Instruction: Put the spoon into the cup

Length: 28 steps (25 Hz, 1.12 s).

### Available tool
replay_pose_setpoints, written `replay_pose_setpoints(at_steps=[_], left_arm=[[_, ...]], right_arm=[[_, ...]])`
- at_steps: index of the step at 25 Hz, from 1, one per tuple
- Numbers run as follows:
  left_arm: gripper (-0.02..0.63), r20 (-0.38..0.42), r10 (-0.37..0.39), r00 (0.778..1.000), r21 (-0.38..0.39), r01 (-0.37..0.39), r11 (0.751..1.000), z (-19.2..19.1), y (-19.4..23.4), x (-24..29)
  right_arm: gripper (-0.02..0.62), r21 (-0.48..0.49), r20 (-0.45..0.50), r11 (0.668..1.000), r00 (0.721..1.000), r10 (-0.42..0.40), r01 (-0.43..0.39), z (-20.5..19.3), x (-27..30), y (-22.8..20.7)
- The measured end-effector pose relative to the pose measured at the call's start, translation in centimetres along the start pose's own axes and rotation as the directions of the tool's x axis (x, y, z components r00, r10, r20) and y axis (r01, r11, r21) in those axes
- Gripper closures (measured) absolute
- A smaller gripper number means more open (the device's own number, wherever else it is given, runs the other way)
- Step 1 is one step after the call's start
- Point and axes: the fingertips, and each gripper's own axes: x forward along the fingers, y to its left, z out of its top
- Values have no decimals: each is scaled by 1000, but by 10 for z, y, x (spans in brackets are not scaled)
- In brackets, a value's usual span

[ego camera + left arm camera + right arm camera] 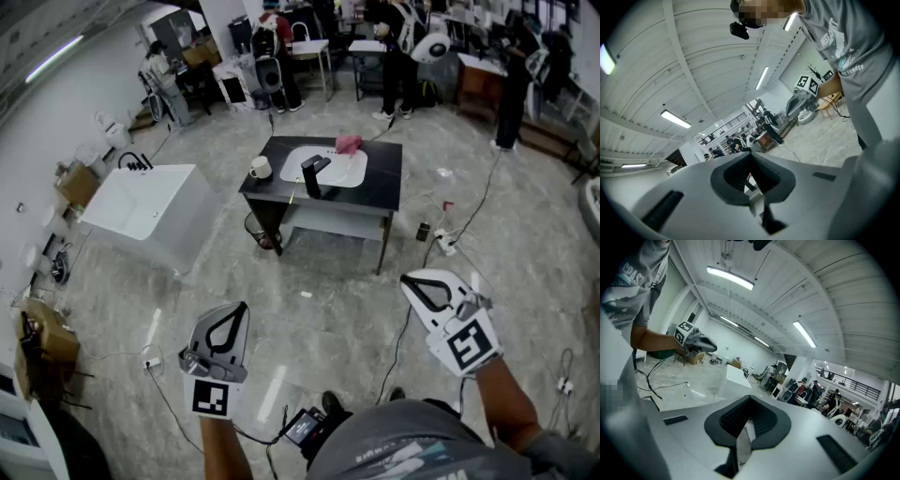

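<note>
Gripper L [241, 308] jaws closed tight, empty; gripper R [409, 280] same; cup [260, 168] well apart on table [384, 178].

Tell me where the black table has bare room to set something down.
Barest: the strip of the black table right of the white basin. The back-left corner behind the cup also looks free. Crowded at the basin: faucet and pink cloth.

Grey marble floor [337, 300]; black table [384, 183]; white cabinet [150, 216]; ceiling strip lights [730, 277].
</note>
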Motion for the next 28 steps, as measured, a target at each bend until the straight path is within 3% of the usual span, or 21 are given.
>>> replay_pose_setpoints(at_steps=[21,28], left_arm=[[607,6,-13,1000,-12,13,1000,-8,5,14],[607,32,-44,999,-4,44,999,-18,24,12]], right_arm=[[565,15,18,1000,1000,12,-12,3,17,-3],[565,27,31,1000,999,-17,16,18,42,3]])
